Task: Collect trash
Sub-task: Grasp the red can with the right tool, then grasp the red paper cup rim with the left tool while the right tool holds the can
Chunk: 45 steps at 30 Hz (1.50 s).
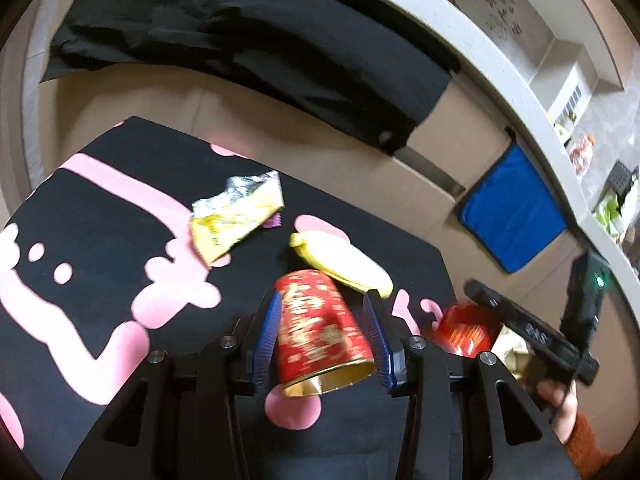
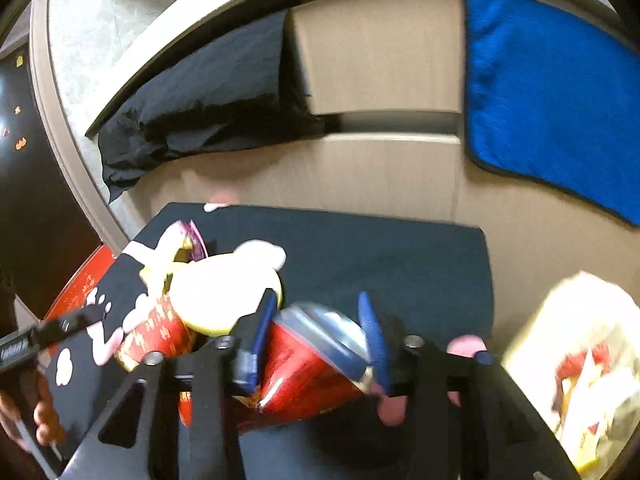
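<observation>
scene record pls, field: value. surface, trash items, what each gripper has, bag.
surface: black mat with pink shapes
left gripper: red paper cup between its jaws, gold rim toward camera; pad contact unclear
right gripper: closed on a second red cup, tilted
loose trash: crumpled yellow wrapper, yellow lid beside the left cup
bag: pale bag at the right edge of the right view, red trash inside
backdrop: blue cloth, black cloth
image quality: motion blur
</observation>
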Motion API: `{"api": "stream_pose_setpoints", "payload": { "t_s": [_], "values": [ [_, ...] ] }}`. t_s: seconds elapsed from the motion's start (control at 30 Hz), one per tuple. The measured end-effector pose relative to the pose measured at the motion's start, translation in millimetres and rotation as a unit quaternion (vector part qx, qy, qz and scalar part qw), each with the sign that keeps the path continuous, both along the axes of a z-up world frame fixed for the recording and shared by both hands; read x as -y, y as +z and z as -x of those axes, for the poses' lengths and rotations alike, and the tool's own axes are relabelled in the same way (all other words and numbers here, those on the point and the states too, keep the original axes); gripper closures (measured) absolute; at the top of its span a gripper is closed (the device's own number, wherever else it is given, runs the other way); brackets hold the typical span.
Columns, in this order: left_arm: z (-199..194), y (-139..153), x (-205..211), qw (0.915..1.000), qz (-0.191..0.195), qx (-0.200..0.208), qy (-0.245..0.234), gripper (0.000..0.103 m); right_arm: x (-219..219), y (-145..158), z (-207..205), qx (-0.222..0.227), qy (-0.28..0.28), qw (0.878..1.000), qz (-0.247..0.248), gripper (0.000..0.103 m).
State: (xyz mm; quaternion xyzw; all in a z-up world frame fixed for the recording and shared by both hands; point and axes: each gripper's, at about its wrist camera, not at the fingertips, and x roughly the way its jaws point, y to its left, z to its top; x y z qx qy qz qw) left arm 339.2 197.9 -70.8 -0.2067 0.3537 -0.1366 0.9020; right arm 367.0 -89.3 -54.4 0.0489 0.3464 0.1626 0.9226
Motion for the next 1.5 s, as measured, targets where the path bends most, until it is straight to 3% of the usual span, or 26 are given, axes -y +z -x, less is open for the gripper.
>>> {"api": "stream_pose_setpoints", "payload": {
  "t_s": [0.27,0.3,0.37,0.53,0.77,0.9,1.0,1.17,1.33,1.5],
  "values": [
    [-11,15,2,0.9998,0.001,0.007,0.017,0.059,33,-26,33,-0.03,-0.012,0.998,-0.048,0.07],
    [-9,16,2,0.9998,0.002,0.008,0.019,0.059,38,-27,36,-0.03,-0.015,0.998,-0.059,0.067],
    [-2,16,4,0.9998,0.001,0.008,0.019,0.059,48,-26,42,-0.029,-0.013,0.997,-0.07,0.05],
    [17,11,11,0.9999,0.011,0.002,0.013,0.059,58,-22,62,-0.024,0.01,0.998,-0.057,0.049],
    [37,-9,53,0.9973,0.022,-0.032,-0.062,0.059,68,-29,97,-0.031,0.014,0.999,-0.042,0.048],
    [47,-16,77,0.9943,0.021,-0.042,-0.095,0.059,79,-39,106,-0.057,0.015,0.995,-0.08,0.047],
    [54,-12,77,0.9956,0.02,-0.033,-0.086,0.059,76,-48,107,-0.078,0.026,0.99,-0.113,0.043],
    [65,-5,55,0.9981,0.011,-0.021,-0.056,0.059,46,-60,92,-0.099,0.043,0.992,-0.069,0.041],
    [75,1,14,0.9997,-0.021,0.007,0.013,0.059,17,-65,70,-0.113,0.059,0.991,-0.045,0.041],
    [65,-8,-28,0.9976,-0.027,0.003,0.064,0.059,-5,-64,60,-0.099,0.062,0.993,0.011,0.036]
  ]
}}
